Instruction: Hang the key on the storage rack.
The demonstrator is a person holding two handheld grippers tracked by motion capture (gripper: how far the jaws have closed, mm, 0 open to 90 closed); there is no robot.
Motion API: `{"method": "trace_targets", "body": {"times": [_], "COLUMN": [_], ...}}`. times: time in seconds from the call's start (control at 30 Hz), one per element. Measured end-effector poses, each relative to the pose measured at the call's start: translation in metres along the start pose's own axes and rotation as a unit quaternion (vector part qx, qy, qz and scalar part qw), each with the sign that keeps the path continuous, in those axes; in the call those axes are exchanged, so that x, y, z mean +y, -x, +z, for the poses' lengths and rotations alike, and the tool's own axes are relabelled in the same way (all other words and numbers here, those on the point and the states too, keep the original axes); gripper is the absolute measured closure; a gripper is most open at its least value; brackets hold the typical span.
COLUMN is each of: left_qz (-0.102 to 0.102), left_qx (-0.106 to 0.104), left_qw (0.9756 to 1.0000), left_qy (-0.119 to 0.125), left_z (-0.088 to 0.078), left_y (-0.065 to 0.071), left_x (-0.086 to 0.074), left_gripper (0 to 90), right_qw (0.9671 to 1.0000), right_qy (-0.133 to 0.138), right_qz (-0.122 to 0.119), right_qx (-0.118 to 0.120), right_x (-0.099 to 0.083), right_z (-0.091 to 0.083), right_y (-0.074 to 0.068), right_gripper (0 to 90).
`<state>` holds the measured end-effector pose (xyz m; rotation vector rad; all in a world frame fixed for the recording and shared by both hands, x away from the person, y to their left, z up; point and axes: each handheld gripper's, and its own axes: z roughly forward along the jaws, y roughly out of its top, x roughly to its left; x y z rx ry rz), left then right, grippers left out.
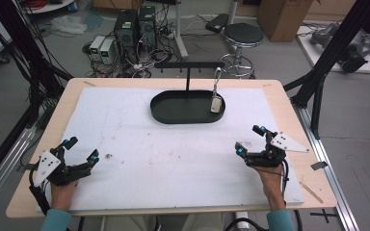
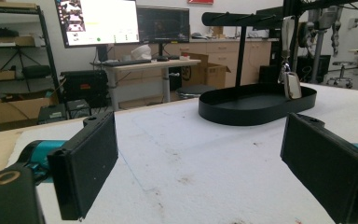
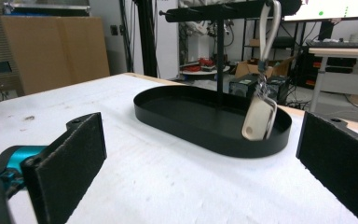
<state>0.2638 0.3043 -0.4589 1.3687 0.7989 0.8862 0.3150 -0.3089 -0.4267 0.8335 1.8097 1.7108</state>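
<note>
A black oval tray (image 1: 173, 113) (image 2: 223, 114) (image 3: 182, 123) stands at the back middle of the white mat, with a black T-shaped rack (image 1: 189, 64) (image 2: 240, 18) (image 3: 214, 13) rising from it. A beige key fob (image 1: 216, 104) (image 2: 292, 85) (image 3: 257, 119) hangs from the rack's right end on a white strap, its lower end inside the tray. My left gripper (image 1: 81, 148) (image 2: 200, 172) rests open at the near left of the mat, nothing between its pads. My right gripper (image 1: 249, 137) (image 3: 200, 172) rests open at the near right, also with nothing in it.
The white mat (image 1: 173, 154) covers most of the wooden table (image 1: 77, 85). A dark speck (image 1: 109, 156) lies on the mat near the left gripper. Black frame posts (image 1: 318, 91) stand beside the table's right edge. A stool and computers sit on the floor beyond the far edge.
</note>
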Motion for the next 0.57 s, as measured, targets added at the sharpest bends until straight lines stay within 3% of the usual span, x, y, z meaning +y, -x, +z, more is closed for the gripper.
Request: {"method": "trace_targets", "body": {"times": [0.27, 0.4, 0.57], "left_qz": [0.0, 0.0, 0.001], "left_qx": [0.0, 0.001, 0.002], "left_qw": [1.0, 1.0, 1.0], "left_qy": [-0.001, -0.001, 0.004], "left_z": [0.0, 0.0, -0.001], "left_y": [0.0, 0.0, 0.001], "left_x": [0.0, 0.0, 0.0], "left_gripper": [11.4, 11.4, 11.4], "right_qw": [1.0, 0.9997, 0.9998], "right_qy": [0.003, 0.014, 0.008], "right_qz": [0.005, 0.02, -0.01], "right_qx": [0.001, -0.004, -0.017], "right_x": [-0.028, -0.029, -0.03], "right_z": [-0.001, -0.003, -0.001], "right_y": [0.0, 0.002, -0.003], "right_gripper": [0.8, 0.8, 0.8]}}
